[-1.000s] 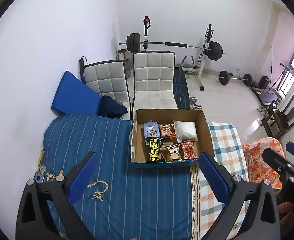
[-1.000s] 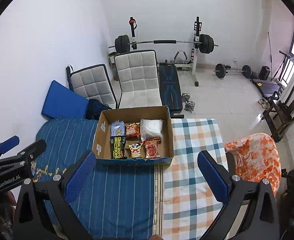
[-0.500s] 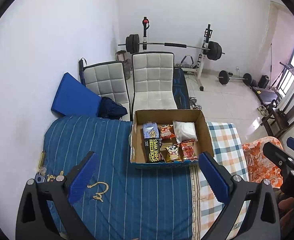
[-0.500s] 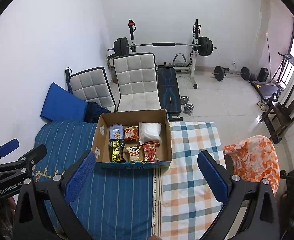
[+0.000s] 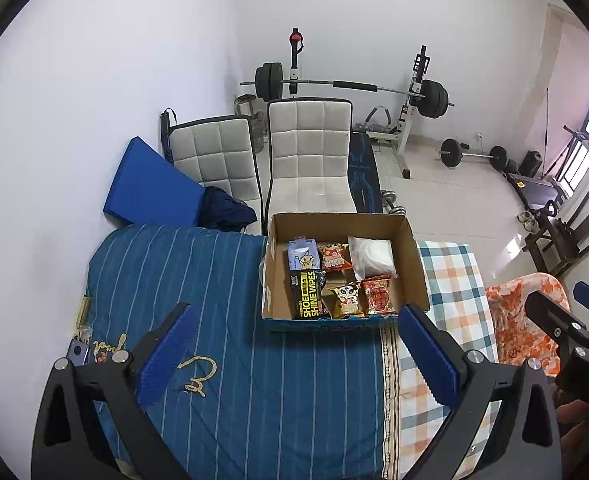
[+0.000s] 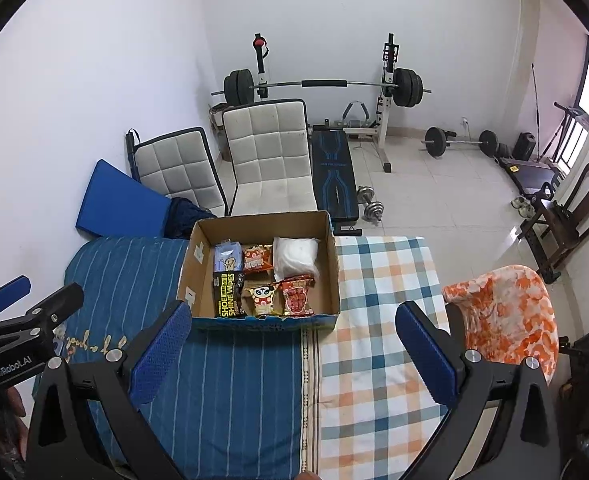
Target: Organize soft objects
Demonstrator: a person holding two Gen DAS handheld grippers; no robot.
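Both the left gripper (image 5: 294, 354) and right gripper (image 6: 292, 344) hang above the bed (image 5: 254, 380) with fingers spread wide and empty, while the soft packets sit inside the cardboard box (image 6: 198, 264) ahead.

Home, spare room doubling as gym. Barbell (image 6: 322, 85) sitting on rack against far white wall; weight bench (image 6: 332, 172) lying below it; dumbbell (image 6: 370, 208) resting on tiled floor (image 6: 434, 200) beside bench. Two padded white chairs (image 6: 270, 156) standing at far left. Bed (image 6: 234, 380) taking up near area, striped blue and checked covers lying on it. Dark wooden chair (image 6: 574, 216) standing at right by window (image 6: 584, 92).
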